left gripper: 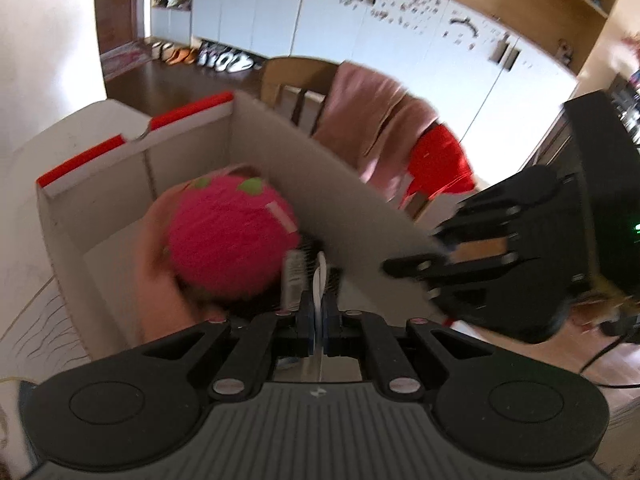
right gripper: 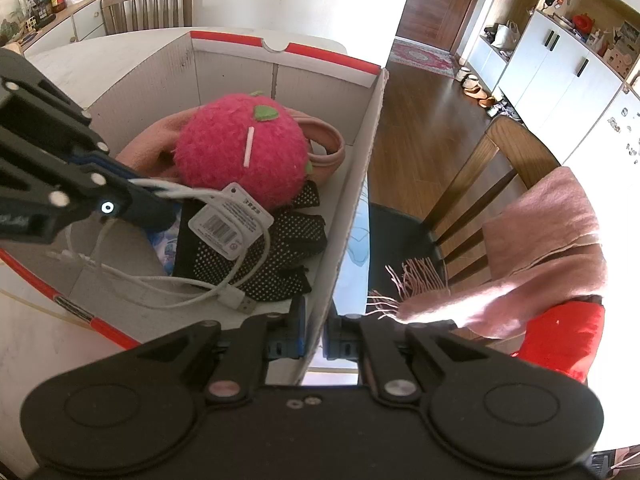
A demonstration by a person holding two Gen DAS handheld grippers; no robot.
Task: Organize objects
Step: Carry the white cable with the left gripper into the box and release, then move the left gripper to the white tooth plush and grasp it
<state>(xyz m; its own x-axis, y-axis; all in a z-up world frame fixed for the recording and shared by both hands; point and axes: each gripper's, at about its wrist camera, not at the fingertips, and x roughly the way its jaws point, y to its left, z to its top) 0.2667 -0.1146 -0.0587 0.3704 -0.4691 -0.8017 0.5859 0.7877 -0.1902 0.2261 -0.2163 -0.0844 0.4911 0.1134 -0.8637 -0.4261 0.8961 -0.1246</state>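
A cardboard box (right gripper: 236, 60) with a red rim stands on a white table. Inside lie a pink plush strawberry (right gripper: 240, 156), a pink cloth (right gripper: 148, 140), black dotted gloves (right gripper: 256, 256) and a white USB cable (right gripper: 224, 292) with a barcode tag (right gripper: 230, 226). My left gripper (left gripper: 319, 304) is shut on the white cable and hangs over the box; it also shows in the right wrist view (right gripper: 160, 196). My right gripper (right gripper: 314, 336) is shut on the box's right wall (right gripper: 348, 216); it also shows in the left wrist view (left gripper: 420, 276). The strawberry (left gripper: 232, 236) fills the left wrist view.
A wooden chair (right gripper: 480, 184) draped with a pink scarf (right gripper: 540, 248) and a red cloth (right gripper: 560, 344) stands right of the table. Another chair (right gripper: 148, 4) is at the far side. White cabinets (left gripper: 360, 28) line the wall.
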